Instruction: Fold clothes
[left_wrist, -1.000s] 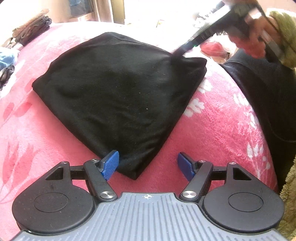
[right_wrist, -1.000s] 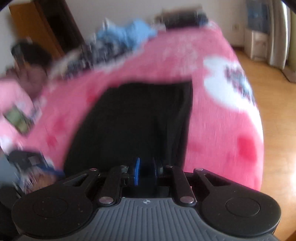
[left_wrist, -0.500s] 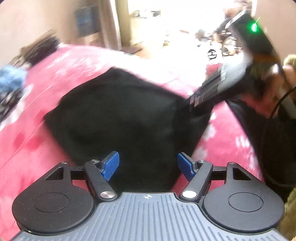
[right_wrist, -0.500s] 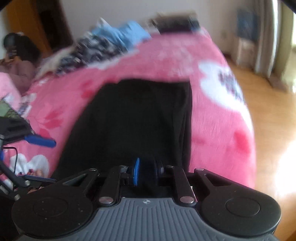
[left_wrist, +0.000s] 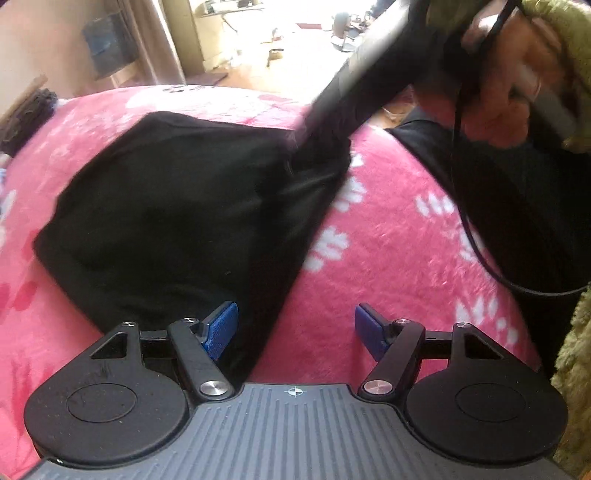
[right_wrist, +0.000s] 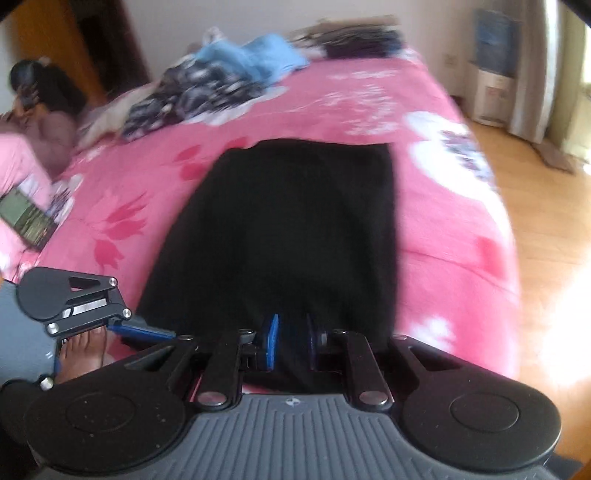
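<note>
A black garment (left_wrist: 166, 221) lies folded on the pink flowered blanket (left_wrist: 388, 258). My left gripper (left_wrist: 295, 326) is open low over the garment's near corner, and the cloth's edge runs between its blue pads (left_wrist: 221, 328), close to the left one. In the right wrist view my right gripper (right_wrist: 291, 345) is shut on the near edge of the black garment (right_wrist: 295, 221), which stretches away over the bed. The left wrist view shows the right gripper (left_wrist: 365, 81) in a hand (left_wrist: 506, 85), pinching the garment's far right corner, slightly raised.
Blue and patterned clothes (right_wrist: 221, 81) are piled at the bed's far end, with a dark stack (right_wrist: 362, 40) beside them. A person (right_wrist: 44, 110) sits at the far left near a lit screen (right_wrist: 26, 218). Wooden floor (right_wrist: 554, 221) lies past the bed's right edge. A bare foot (right_wrist: 85, 354) shows lower left.
My left gripper has moved forward so the garment's near corner now reaches in under its body. The right gripper stays shut on the cloth and has lifted its corner a little.
</note>
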